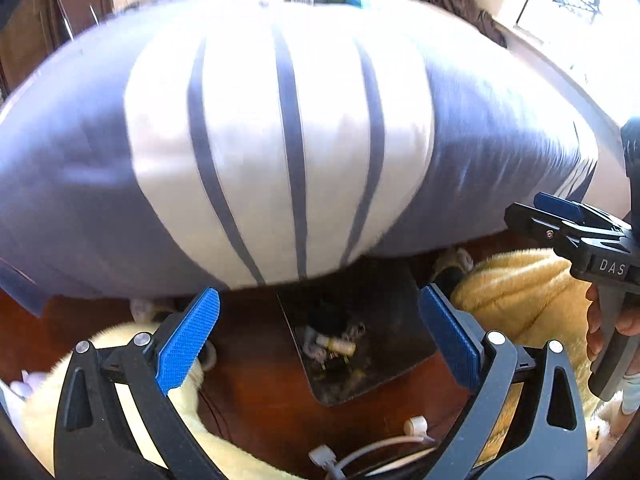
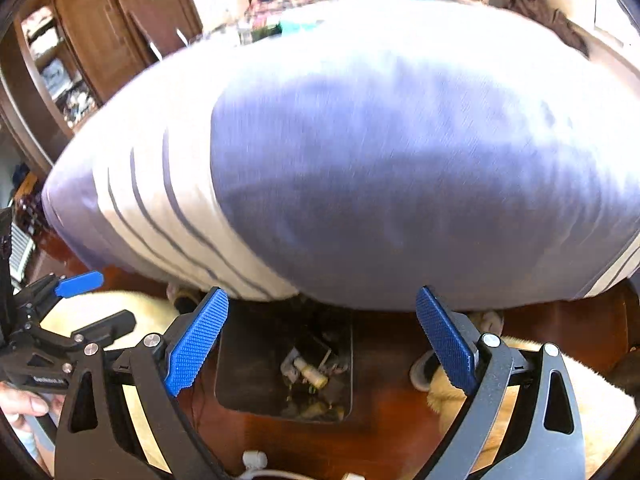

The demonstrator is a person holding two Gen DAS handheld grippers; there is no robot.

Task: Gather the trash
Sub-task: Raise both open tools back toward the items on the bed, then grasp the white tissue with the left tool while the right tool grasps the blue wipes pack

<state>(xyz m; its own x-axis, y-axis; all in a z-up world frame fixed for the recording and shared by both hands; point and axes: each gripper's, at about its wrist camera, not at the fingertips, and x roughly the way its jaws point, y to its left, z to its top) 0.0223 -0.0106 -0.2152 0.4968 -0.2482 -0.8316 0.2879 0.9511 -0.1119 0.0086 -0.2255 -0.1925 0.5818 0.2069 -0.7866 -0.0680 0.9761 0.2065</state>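
A dark trash bin (image 1: pixel 404 364) stands on the wooden floor below the edge of a bed, with small scraps and a pale yellow tube (image 1: pixel 340 346) inside; it also shows in the right wrist view (image 2: pixel 244 364). My left gripper (image 1: pixel 320 340) is open and empty, hovering above the bin. My right gripper (image 2: pixel 322 344) is open and empty, also above the bin. The right gripper shows at the right edge of the left wrist view (image 1: pixel 560 220). The left gripper shows at the left edge of the right wrist view (image 2: pixel 80 284).
A large pillow with a purple and white striped cover (image 1: pixel 288 140) fills the view ahead. Yellow fluffy fabric (image 1: pixel 528 288) lies on both sides of the bin. A white charger cable (image 1: pixel 360 452) lies on the floor. A wooden cabinet (image 2: pixel 100 40) stands at far left.
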